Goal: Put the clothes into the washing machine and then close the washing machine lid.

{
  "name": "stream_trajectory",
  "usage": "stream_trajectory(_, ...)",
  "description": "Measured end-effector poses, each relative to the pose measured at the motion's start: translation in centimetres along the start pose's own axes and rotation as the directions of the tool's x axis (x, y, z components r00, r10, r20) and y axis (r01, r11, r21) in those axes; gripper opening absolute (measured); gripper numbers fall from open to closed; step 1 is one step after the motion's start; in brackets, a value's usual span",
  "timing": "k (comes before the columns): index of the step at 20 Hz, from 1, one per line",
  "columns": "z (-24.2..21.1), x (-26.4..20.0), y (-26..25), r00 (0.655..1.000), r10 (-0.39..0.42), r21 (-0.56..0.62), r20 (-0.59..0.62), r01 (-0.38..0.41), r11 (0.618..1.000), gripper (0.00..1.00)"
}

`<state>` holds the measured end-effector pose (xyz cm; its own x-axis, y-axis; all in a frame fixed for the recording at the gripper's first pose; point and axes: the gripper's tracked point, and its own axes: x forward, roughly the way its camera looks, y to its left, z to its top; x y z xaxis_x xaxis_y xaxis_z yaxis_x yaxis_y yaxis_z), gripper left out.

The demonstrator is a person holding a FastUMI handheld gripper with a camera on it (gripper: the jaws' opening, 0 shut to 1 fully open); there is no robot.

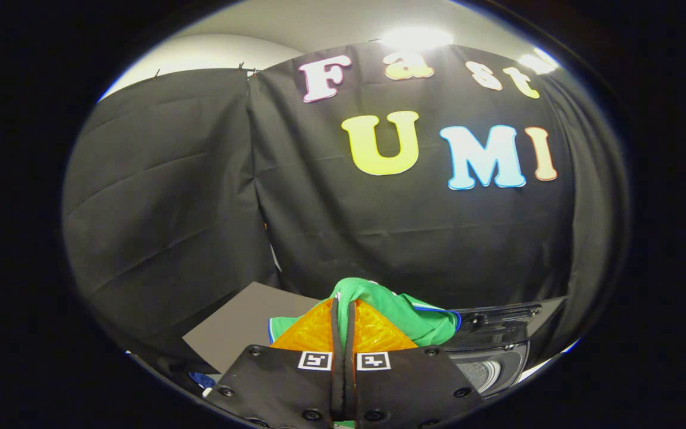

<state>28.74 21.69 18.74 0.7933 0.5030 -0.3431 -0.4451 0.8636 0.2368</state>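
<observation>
Gripper [343, 307] w/ both fingers pressed together, almost no gap, pinching a fold of green garment [405, 310] at the tips. Garment bunched over and round the fingertips, draped off to the right of them and showing a bit on the left too; white/blue trim along one edge on the right. Cloth looks lifted, hanging from the pinch rather than lying flat. Washing machine [495, 351] sits just right of and beyond the garment: dark body, lid up, a round grey perforated part visible low on the near side; garment's right edge overlaps the machine's dark top, can't tell if touching. Left of the garment, a flat grey-brown board [242, 328], tilted, behind the fingers. Small blue scrap [203, 379] below the board's near corner, too little of it visible to identify. Black cloth wall [164, 196] behind everything.
</observation>
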Motion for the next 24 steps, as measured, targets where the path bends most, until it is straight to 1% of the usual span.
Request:
stream_trajectory(8, 0.3, -4.4, -8.9, 0.992, -0.121, 0.057, 0.031, 0.119, 0.991, 0.01)
stream_trajectory(12, -0.2, -5.8, -12.9, 0.988, -0.154, 0.067, 0.020, 0.153, 0.986, 0.01)
stream_trajectory(17, -0.7, -6.7, -16.7, 0.987, -0.159, 0.082, 0.006, 0.158, 0.984, 0.01)
stream_trajectory(24, -3.7, -6.0, -20.6, 0.987, -0.155, 0.087, -0.046, 0.158, 0.984, 0.01)
